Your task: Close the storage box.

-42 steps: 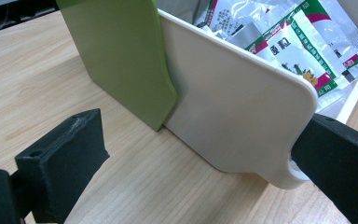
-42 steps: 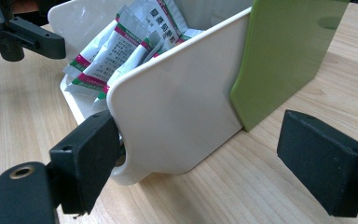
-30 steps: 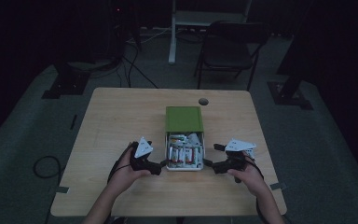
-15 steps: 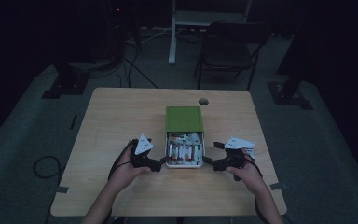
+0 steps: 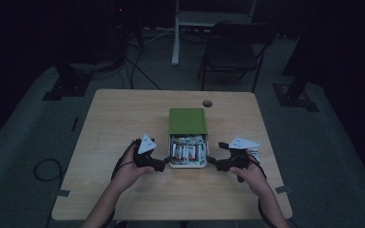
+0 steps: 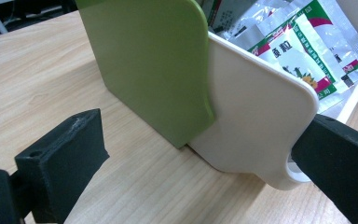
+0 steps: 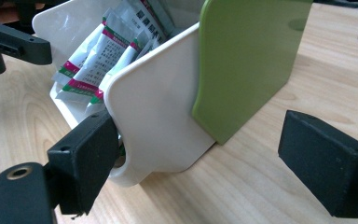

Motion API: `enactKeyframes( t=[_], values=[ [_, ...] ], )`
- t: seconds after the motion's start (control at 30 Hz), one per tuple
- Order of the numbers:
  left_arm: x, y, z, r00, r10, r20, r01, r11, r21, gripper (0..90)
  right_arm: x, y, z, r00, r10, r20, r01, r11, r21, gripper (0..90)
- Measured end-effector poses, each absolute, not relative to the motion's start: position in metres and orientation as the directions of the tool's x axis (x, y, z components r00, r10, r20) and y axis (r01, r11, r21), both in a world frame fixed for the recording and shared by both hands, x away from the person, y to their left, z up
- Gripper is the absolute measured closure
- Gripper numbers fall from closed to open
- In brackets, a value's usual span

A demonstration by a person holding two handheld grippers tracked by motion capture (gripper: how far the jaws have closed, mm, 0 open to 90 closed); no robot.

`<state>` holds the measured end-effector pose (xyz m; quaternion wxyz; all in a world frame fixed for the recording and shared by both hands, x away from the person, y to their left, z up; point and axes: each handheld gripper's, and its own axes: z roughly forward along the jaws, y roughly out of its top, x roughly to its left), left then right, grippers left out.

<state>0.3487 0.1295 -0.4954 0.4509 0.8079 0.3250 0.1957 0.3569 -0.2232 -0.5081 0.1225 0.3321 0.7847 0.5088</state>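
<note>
Both of your grippers have closed in on the box since a second ago. Your left gripper (image 5: 167,162) stands wide open, one jaw against the white tray's (image 6: 256,107) near corner, the other over bare table (image 5: 123,118). Your right gripper (image 5: 211,161) is equally spread, one jaw touching the tray's opposite corner. Neither grips anything. The tray, full of sachets (image 5: 186,151), juts partway out of the green sleeve (image 5: 187,120) at the table's middle.
</note>
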Motion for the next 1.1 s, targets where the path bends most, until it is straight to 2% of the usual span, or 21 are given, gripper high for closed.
enactKeyframes(
  t=[1.1],
  values=[
    [0.373,0.13,-0.498,0.681,0.732,0.015,0.375,-0.366,0.852,3.5,0.379,-0.217,-0.505,-0.668,0.729,0.151,0.426,0.208,0.881,12.1]
  ],
)
